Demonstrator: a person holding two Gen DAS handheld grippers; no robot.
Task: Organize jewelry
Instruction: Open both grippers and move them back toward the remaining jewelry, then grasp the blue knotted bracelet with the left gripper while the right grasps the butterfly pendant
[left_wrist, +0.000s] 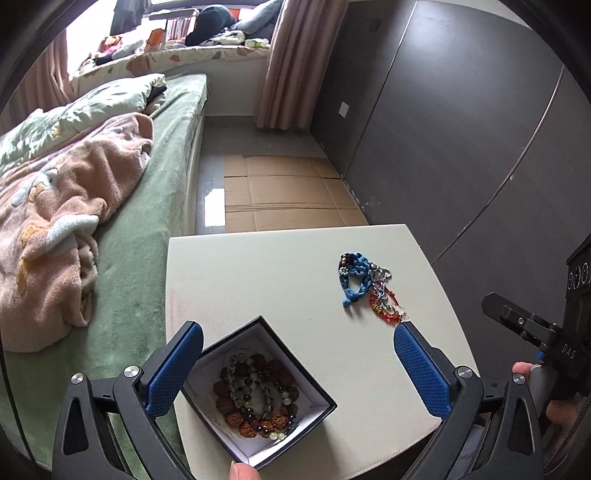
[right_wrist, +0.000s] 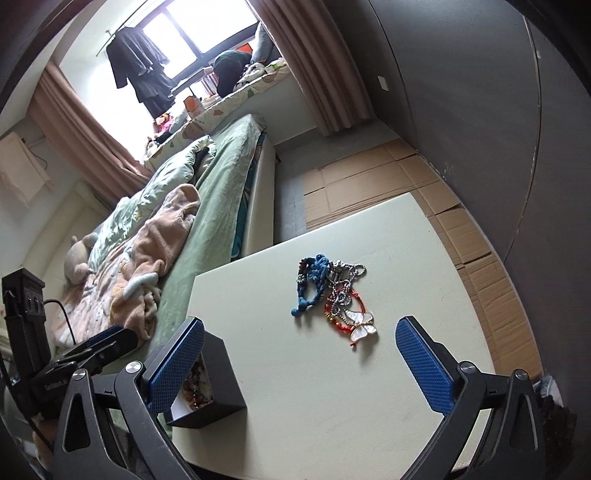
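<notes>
Both grippers angled down over the white table (left_wrist: 280, 266), jaws wide apart, nothing between them. Left gripper (left_wrist: 298, 369) above open jewelry box (left_wrist: 314, 391) holding beaded bracelets (left_wrist: 255, 395). Right gripper (right_wrist: 300, 363) just short of loose jewelry pile (right_wrist: 334, 299) mid-table.

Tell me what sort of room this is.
Most likely a bedroom: a bed with a green cover and rumpled pink blanket, brown window curtains, and dark clothes hanging at the window.
</notes>
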